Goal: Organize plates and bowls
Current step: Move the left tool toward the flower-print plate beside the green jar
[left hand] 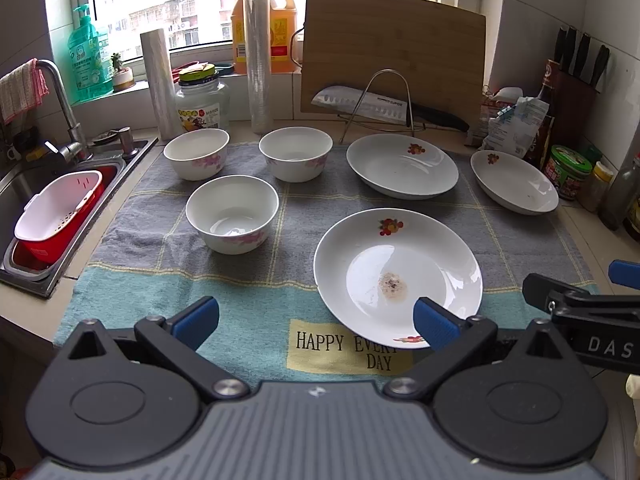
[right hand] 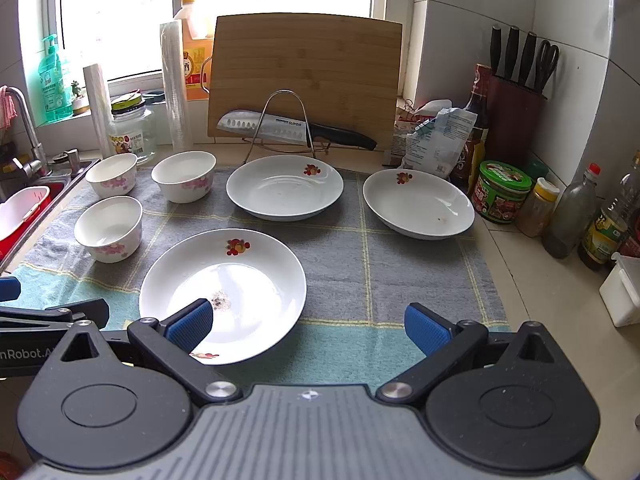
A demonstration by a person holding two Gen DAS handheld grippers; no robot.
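Observation:
Three white bowls with pink flowers stand on a grey and teal towel (left hand: 256, 292): a near bowl (left hand: 232, 213) (right hand: 109, 228), a far-left bowl (left hand: 197, 153) (right hand: 112, 173) and a far-middle bowl (left hand: 295, 153) (right hand: 184, 175). Three white plates lie to their right: a near plate with a brown stain (left hand: 398, 276) (right hand: 222, 294), a far plate (left hand: 401, 165) (right hand: 284, 187) and a right plate (left hand: 513, 181) (right hand: 418, 203). My left gripper (left hand: 316, 320) is open above the towel's front edge, its right pad over the near plate's rim. My right gripper (right hand: 307, 326) is open, its left pad over the same plate.
A sink (left hand: 48, 200) with a red and white strainer basket (left hand: 60, 212) lies left of the towel. Behind stand a cutting board (left hand: 392, 52), a knife on a wire rack (left hand: 380, 104), a jar, rolls and oil jugs. Sauce bottles, a knife block (right hand: 516, 120) and jars crowd the right.

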